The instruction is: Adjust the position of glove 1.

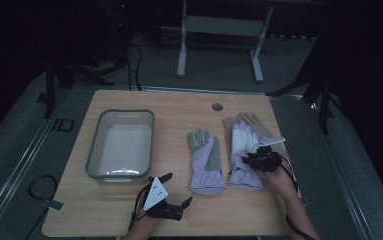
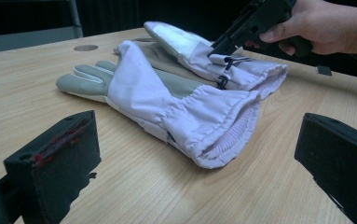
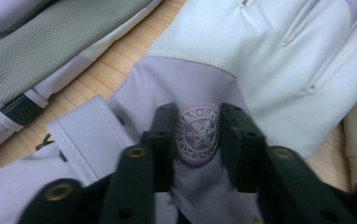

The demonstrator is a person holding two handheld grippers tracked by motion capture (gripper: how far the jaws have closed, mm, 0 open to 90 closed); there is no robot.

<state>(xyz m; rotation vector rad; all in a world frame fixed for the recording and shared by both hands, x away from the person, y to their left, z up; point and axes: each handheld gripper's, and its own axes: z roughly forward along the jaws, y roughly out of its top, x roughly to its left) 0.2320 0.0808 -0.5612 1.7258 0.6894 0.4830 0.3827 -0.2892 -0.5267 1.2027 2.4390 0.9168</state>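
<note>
The right tool (image 3: 196, 140) is pinched on the right glove (image 1: 244, 150); the left tool (image 1: 175, 191), at 7 o'clock on the bench (image 1: 179, 102), is held wide open and empty.

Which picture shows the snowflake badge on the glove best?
The right gripper view: the badge sits close up, between the right gripper's jaws. In the high view and the left gripper view that glove shows, but the badge can't be made out.

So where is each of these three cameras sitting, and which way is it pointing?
High view: above the person's side, looking forward and down on the table; both forearms enter from below.
Left gripper view: rides the left gripper, low over the wood, facing the near glove; wide-apart jaws.
Right gripper view: rides the right gripper, pressed down on the far glove.
Shared: both gloves.
</note>
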